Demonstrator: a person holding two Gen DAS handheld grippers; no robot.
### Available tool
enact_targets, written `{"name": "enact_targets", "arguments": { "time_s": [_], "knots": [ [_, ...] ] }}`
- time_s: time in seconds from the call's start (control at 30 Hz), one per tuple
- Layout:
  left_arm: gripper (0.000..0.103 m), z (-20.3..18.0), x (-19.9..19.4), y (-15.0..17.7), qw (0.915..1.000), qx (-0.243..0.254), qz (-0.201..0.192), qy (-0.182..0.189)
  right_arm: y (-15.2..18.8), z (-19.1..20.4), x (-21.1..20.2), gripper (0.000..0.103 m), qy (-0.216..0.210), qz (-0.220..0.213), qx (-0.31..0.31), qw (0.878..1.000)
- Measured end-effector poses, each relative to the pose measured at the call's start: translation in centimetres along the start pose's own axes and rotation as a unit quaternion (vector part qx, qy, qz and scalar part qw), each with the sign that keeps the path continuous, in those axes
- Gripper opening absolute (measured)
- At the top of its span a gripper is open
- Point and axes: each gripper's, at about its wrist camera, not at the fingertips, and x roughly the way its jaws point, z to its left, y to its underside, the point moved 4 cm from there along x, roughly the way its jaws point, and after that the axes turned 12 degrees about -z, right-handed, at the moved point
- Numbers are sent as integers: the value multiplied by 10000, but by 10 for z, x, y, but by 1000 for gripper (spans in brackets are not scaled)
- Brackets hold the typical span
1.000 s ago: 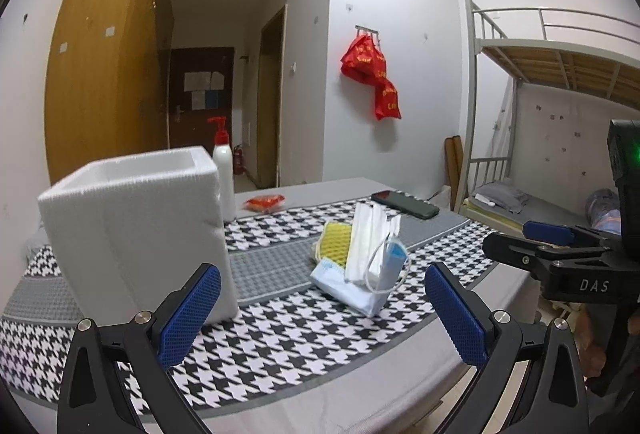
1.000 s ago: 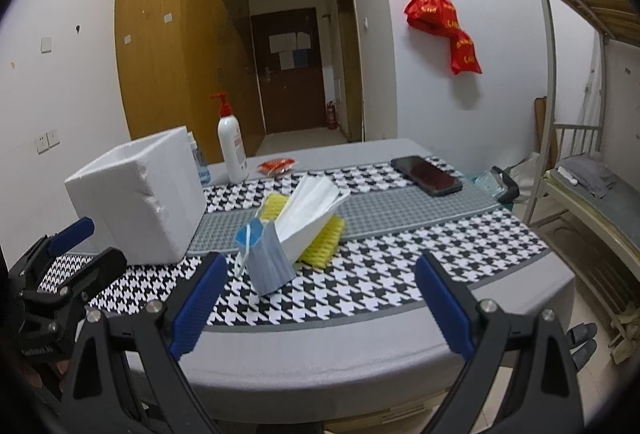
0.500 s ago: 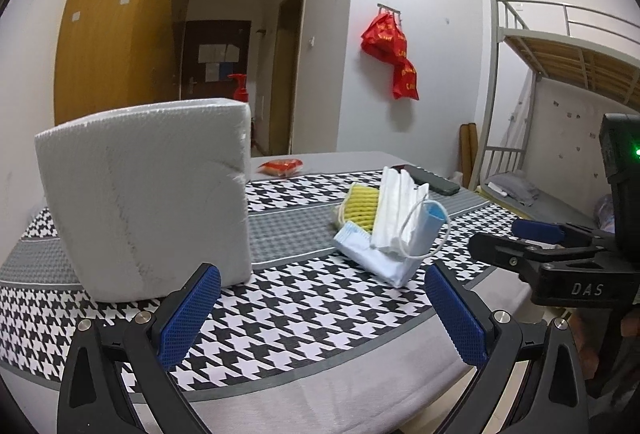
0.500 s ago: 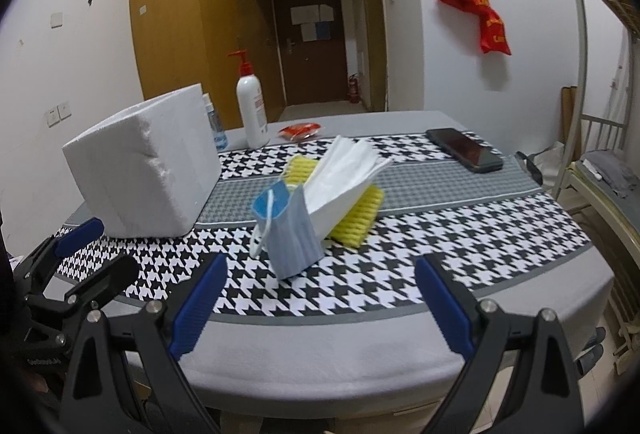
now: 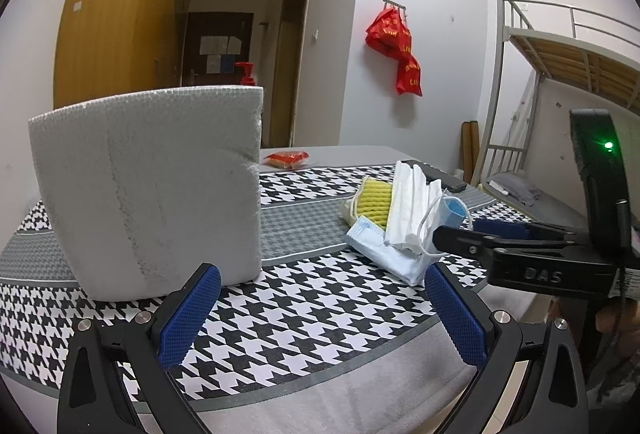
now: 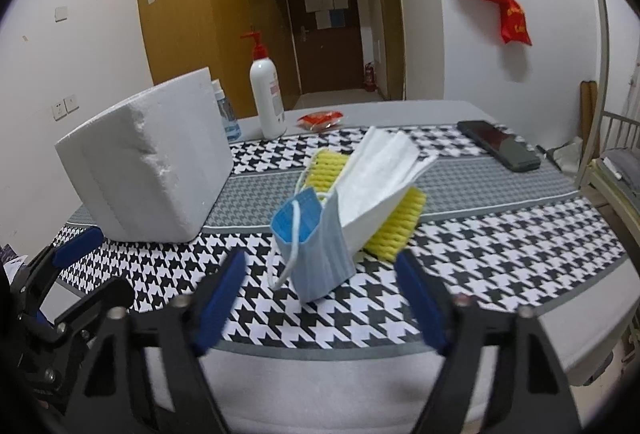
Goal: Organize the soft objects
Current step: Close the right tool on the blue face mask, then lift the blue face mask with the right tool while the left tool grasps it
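While the pile of face masks [image 6: 352, 202] sat mid-table on the houndstooth cloth [image 6: 500, 254], a blue mask [image 6: 316, 250] stood at its near end and white ones [image 6: 380, 186] leaned over a yellow foam net [image 6: 394, 230] behind. At ten o'clock from the pile stood the white foam box [image 6: 148, 170], near but apart. Right gripper [image 6: 320, 298] hovered just short of the blue mask at six o'clock, jaws closing, nothing between the pads yet. Left gripper [image 5: 320, 314] stayed low over the cloth's near edge, jaws wide apart and empty, the box at eleven o'clock, masks at one. Beyond the box at twelve: a pump bottle [image 6: 266, 94] and a red packet [image 6: 320, 120]. Out at two o'clock lay a dark phone [image 6: 498, 144].
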Motion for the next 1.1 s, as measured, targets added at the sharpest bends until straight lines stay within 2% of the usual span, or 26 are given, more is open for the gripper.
{"name": "enact_targets", "arguments": {
  "time_s": [0.1, 0.17, 0.23, 0.37, 0.43, 0.87, 0.9, 0.97, 1.0, 1.07, 1.1],
  "knots": [
    [102, 1, 1, -1, 10000, -16, 14, 5, 1, 1, 8, 62, 2, 80, 6, 10000],
    [102, 3, 1, -1, 10000, -31, 19, 6, 2, 2, 11, 51, -7, 99, -16, 9999],
    [102, 4, 1, -2, 10000, -29, 21, 15, 3, 3, 14, 31, -51, 130, 22, 9999],
    [102, 9, -1, -4, 10000, -77, 18, -6, 5, 6, 18, 19, -121, 308, 95, 9994],
    [102, 11, -2, -3, 9999, -114, 31, -22, 5, 10, 17, 14, -285, 324, 179, 9989],
    [102, 13, -17, -4, 9999, -94, 78, -21, -1, 48, 0, 14, -1386, 416, 464, 9884],
    [102, 12, -17, -4, 9999, -91, 83, -8, 0, 51, -2, 14, -1421, 445, 421, 9879],
    [102, 12, -19, -1, 9999, -78, 104, 40, 3, 53, -2, 14, -1156, 471, 225, 9919],
    [102, 11, -18, -1, 9999, -68, 117, 51, 5, 52, -3, 19, -1076, 510, 167, 9927],
    [102, 8, -18, 1, 9998, -41, 151, 87, 7, 50, -1, 36, -977, 569, 134, 9935],
    [102, 7, -17, 2, 9998, -32, 162, 74, 8, 48, -3, 52, -909, 557, 138, 9942]
  ]
}}
